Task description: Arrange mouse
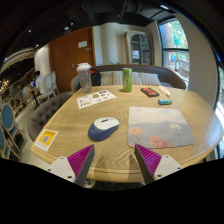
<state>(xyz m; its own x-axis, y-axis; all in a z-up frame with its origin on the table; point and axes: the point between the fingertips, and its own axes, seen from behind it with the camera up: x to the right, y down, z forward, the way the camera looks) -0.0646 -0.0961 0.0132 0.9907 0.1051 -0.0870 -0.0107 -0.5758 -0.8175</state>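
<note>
A white and blue computer mouse [103, 127] lies on the round wooden table [70, 120], just left of a grey mouse mat [158, 126] with a pale printed pattern. My gripper [114, 160] is open and empty, its two magenta pads spread wide above the table's near edge. The mouse lies ahead of the fingers, a little nearer the left finger [78, 160]. The mat lies ahead of the right finger [148, 158].
A green bottle [127, 80] stands at the far side of the table. A printed sheet [96, 98], a yellow card [46, 139], a brown wallet-like object [150, 92] and a small teal item [164, 101] lie on the table. Chairs and a sofa surround it.
</note>
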